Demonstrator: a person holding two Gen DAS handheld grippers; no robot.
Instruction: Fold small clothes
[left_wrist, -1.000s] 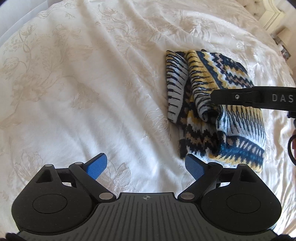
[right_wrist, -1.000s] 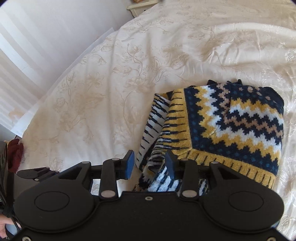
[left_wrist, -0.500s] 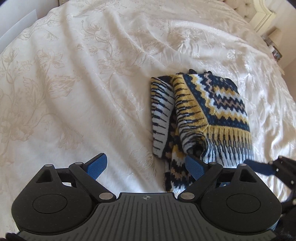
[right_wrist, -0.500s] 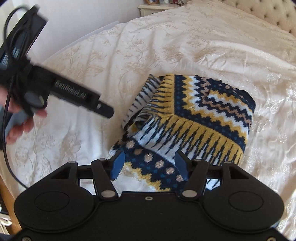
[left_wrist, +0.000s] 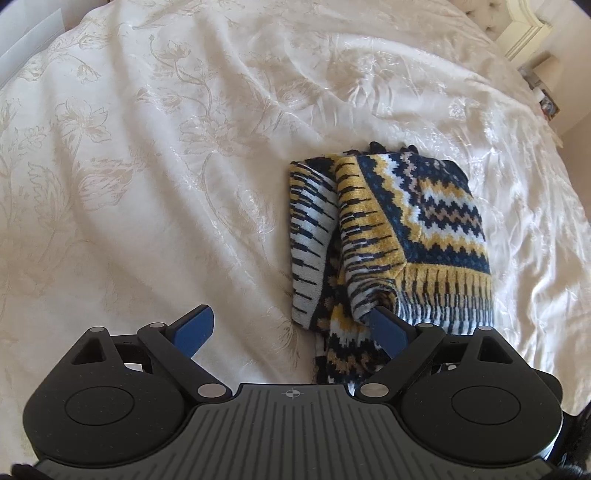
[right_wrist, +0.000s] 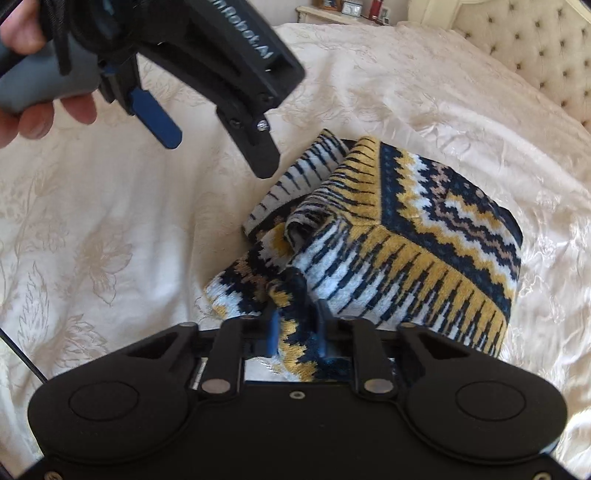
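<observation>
A folded knitted garment — navy, mustard and white in zigzag and striped bands — lay on a cream bedspread embroidered with pale flowers. In the left wrist view it sat right of centre, its long axis running from the camera away toward the far side of the bed, the fringed-looking striped band facing the camera. Its nearest end was cut off behind the gripper body, so that edge could not be made out.

The left gripper hung above the bedspread with its blue-padded fingers spread wide; the right-hand pad overlapped the garment's near corner in the picture, though contact could not be judged.

In the right wrist view, the right gripper had its fingers pressed close on a bunched fold at the garment's near end — the pinched cloth hid most of both pads. The garment stretched diagonally from there up and to the right. The left gripper showed at upper left, blurred, held by a hand that was partly cropped. A tufted headboard stood at upper right.
</observation>
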